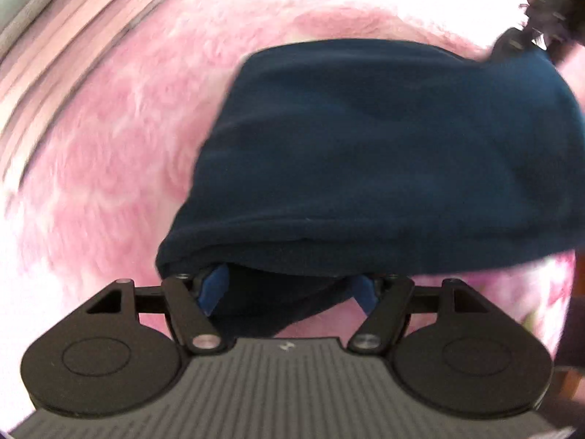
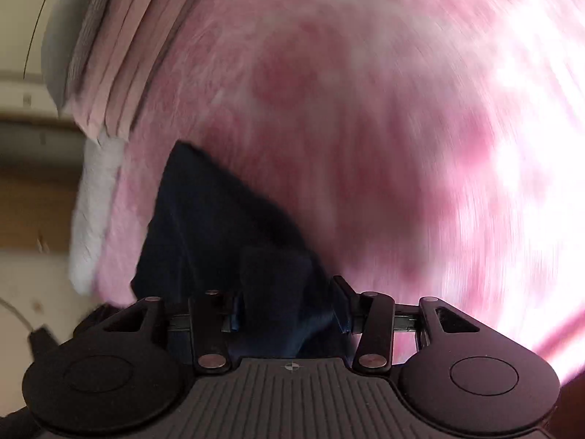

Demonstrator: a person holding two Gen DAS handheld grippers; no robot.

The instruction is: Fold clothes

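Observation:
A dark navy fleece garment [image 1: 384, 146] lies folded over on a fluffy pink blanket [image 1: 109, 146]. My left gripper [image 1: 289, 289] has its blue pads [image 1: 212, 289] spread apart, with the garment's near edge draped over them and hiding the fingertips. In the right wrist view the same navy garment [image 2: 219, 226] bunches between the fingers of my right gripper [image 2: 285, 307], whose jaws stand fairly wide with cloth filling the gap. The other gripper shows blurred at the top right of the left wrist view [image 1: 548, 11].
The pink blanket [image 2: 365, 109] covers a bed. A striped pink sheet edge [image 2: 109, 55] and a white cloth strip [image 2: 95, 201] hang at the bed's left side, with a beige floor [image 2: 29, 219] beyond. Both views are motion-blurred.

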